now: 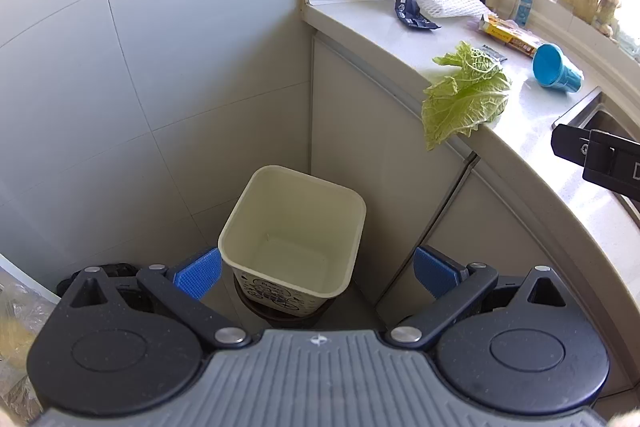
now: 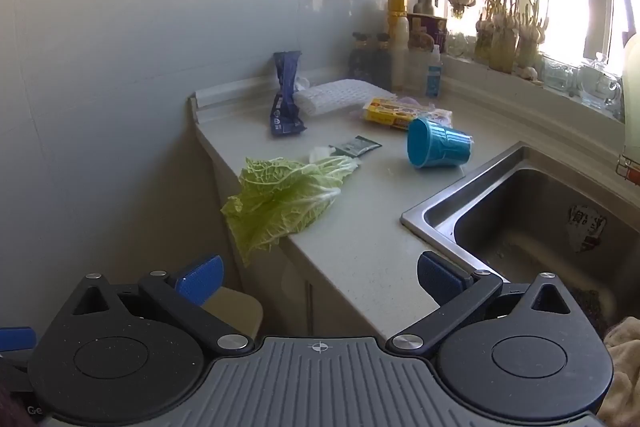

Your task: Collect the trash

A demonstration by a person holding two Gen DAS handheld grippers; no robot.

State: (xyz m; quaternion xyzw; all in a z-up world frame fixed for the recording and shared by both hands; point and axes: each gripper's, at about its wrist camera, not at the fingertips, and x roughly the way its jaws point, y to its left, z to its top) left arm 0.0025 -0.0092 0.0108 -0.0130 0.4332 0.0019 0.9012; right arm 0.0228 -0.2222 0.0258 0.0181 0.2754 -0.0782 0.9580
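Observation:
A cream square trash bin (image 1: 294, 227) stands on the floor beside the counter, empty inside. My left gripper (image 1: 318, 273) is open and empty, above and in front of the bin. On the counter (image 2: 360, 227) lie a green cabbage leaf (image 2: 284, 199) hanging over the edge, a dark blue wrapper (image 2: 285, 95), a white foam net (image 2: 340, 95), a yellow packet (image 2: 390, 113), a small dark sachet (image 2: 356, 147) and a tipped blue cup (image 2: 438, 143). My right gripper (image 2: 320, 281) is open and empty, near the counter's front edge, short of the leaf.
A steel sink (image 2: 540, 223) is set in the counter at the right. Bottles (image 2: 396, 43) and sprouting garlic (image 2: 508, 31) stand at the back by the window. A tiled wall (image 1: 120, 67) is on the left. Cabinet doors (image 1: 380, 167) are under the counter.

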